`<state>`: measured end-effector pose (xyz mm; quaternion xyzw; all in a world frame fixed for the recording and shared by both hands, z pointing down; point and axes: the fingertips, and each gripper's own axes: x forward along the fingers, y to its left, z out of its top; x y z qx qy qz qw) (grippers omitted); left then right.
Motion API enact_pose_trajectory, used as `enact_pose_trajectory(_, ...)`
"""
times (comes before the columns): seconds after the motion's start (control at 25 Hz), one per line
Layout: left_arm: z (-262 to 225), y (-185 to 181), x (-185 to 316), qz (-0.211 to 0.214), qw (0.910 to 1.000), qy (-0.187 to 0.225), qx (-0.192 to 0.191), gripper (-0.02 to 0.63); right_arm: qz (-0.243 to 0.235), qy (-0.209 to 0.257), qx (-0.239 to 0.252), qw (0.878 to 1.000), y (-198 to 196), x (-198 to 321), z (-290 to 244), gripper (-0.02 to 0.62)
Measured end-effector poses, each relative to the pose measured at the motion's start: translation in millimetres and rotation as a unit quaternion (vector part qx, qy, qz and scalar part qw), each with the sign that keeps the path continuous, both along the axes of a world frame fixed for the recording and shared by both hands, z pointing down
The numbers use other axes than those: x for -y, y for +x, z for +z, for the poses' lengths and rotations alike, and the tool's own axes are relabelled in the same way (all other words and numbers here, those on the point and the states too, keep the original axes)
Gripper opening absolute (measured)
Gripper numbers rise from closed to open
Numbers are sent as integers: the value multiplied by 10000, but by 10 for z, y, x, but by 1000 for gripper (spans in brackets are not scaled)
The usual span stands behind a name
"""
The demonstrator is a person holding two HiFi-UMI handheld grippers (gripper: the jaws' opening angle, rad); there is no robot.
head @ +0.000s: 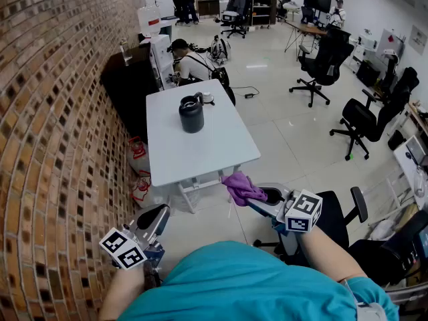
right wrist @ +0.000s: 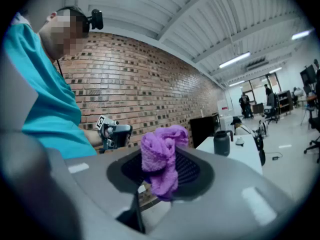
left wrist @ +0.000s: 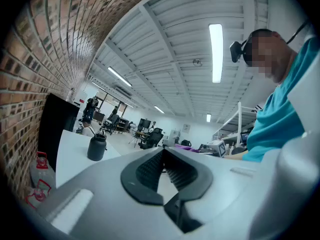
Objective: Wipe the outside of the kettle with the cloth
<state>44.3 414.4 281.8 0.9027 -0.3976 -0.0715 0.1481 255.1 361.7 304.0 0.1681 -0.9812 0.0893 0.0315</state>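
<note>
Kettle (head: 191, 114) standing upright on white tabletop (head: 200, 149), far from both grippers, right gripper (head: 256, 199) jaws clamping purple cloth (right wrist: 159, 154), left gripper (left wrist: 162, 154) jaws resting together, holding nothing.

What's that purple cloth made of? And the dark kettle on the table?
The fluffy purple cloth looks like soft microfibre or terry: fuzzy, bunched folds. The dark cylindrical kettle looks matte, perhaps coated metal or plastic; too distant to tell.
</note>
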Motion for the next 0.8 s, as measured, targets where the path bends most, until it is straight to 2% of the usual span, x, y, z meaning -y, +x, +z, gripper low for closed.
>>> enact_pose_trajectory(0.16, 45, 150, 233, -65, 10000, -38, -35, 0, -30, 16, -68, 10000, 132, 281, 75, 114)
enact_pose_trajectory(0.32, 110, 24, 521, -108, 9999, -119, 35, 0, -33, -66, -201, 9998, -3, 709, 204, 114)
enact_pose_trajectory(0.56, 237, -793, 1408, -62, 9998, -65, -171, 0, 332, -21, -445, 9985, -673, 1864, 371, 114)
enact_pose_trajectory(0.68, 275, -1228, 1944, 170, 9998, 54, -12, 0, 764, -101, -765, 9941, -1002, 2596, 500, 114)
enact_pose_trajectory(0.8, 253, -1637, 2418, 359, 9993, 17, 89, 0, 1149, -380, -1135, 9861, -1234, 3322, 691, 114)
